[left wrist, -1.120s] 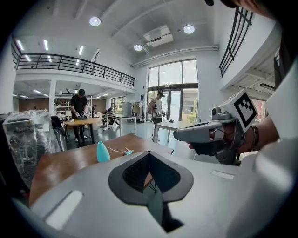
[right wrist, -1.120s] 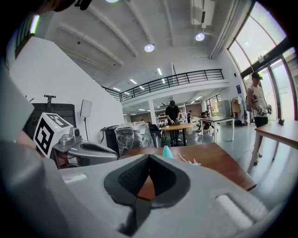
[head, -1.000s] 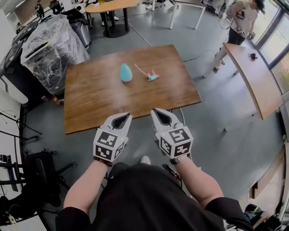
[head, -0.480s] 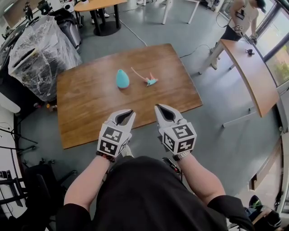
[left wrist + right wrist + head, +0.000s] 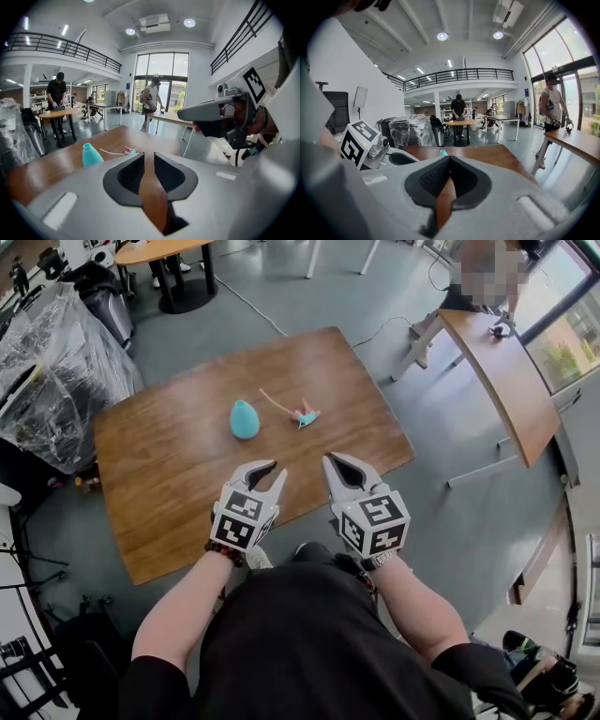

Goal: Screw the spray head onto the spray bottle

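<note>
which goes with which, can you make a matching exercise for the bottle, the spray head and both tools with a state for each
1 spray bottle
2 spray head
3 left tool
4 right tool

A jaws together, empty
B lying on the table
C teal, standing upright
D jaws slightly apart, empty

Pairs: 1-C, 2-B, 3-D, 4-A. The left tool's jaws have just been opening.
</note>
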### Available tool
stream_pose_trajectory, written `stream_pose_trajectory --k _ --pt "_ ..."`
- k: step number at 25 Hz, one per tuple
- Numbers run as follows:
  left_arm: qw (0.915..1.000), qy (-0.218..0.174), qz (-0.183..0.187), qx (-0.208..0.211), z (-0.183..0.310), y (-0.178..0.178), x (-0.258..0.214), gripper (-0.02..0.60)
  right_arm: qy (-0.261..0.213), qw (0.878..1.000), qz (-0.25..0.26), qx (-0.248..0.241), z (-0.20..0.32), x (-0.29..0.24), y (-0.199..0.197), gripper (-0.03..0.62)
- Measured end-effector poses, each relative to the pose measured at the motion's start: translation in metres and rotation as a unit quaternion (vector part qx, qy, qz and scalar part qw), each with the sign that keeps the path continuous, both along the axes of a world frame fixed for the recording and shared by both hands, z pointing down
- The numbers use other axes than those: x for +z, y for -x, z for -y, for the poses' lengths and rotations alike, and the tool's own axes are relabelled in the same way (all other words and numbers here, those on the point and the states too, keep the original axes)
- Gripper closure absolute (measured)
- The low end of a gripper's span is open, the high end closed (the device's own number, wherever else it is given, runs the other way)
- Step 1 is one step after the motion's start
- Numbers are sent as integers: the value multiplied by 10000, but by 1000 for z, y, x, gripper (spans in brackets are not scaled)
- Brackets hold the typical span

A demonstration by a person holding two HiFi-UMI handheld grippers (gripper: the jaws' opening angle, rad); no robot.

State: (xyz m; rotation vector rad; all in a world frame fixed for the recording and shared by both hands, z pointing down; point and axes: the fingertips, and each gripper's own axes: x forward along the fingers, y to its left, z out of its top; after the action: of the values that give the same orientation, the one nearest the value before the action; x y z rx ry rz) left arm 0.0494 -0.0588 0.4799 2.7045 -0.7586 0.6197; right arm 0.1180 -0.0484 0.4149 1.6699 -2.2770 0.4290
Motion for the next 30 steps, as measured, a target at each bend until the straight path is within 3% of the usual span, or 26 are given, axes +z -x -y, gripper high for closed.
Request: stream_pose_trajectory --k 5,12,22,30 --pt "9997 182 167 59 18 -23 24 494 234 9997 7 56 15 15 -20 603" --pt "9958 278 869 9 49 -56 76 488 483 9986 142 -159 42 38 -50 603" --pt "9794 409 1976 -32 97 -89 138 488 814 9936 314 -717 83 67 -82 603" --pt "9707 535 2332 214 112 -96 174 488 942 9928 290 -680 95 77 -91 603"
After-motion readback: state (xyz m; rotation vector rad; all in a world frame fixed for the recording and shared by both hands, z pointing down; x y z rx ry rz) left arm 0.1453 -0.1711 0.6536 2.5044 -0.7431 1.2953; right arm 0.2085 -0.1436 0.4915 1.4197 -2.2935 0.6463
